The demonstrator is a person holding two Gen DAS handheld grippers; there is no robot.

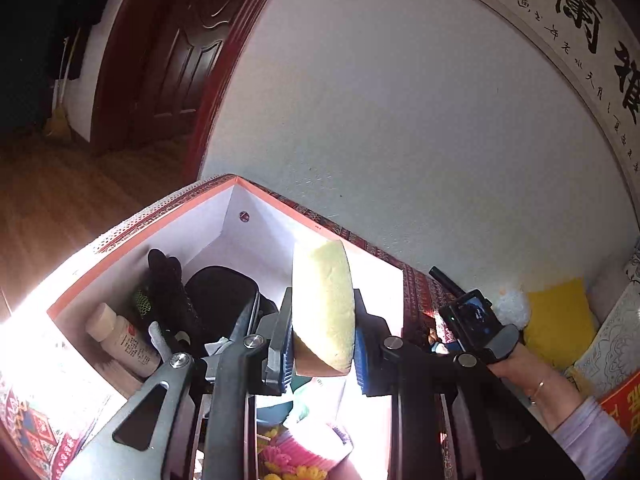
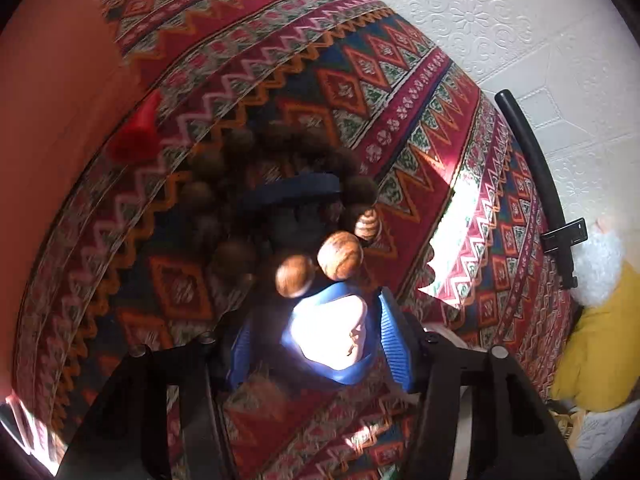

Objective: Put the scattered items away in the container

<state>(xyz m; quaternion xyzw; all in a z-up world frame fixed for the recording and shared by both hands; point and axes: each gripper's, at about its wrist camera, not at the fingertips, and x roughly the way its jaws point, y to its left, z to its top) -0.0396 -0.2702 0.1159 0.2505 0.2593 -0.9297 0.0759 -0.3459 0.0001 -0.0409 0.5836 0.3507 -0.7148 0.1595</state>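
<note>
My left gripper is shut on a pale yellow sponge and holds it upright over the open box, which has an orange rim and white walls. In the box lie a white bottle, a black pouch, a dark glove-like thing and colourful bits. My right gripper points down at the patterned cloth. A white, blue-edged thing sits between its blue pads; the left pad stands apart from it. A string of brown wooden beads lies just beyond the fingertips, blurred.
A red cone lies on the cloth near the box's orange wall. A black rod, a white fluffy thing and a yellow cloth lie at the right. A hand with a ring holds the right gripper beside the box.
</note>
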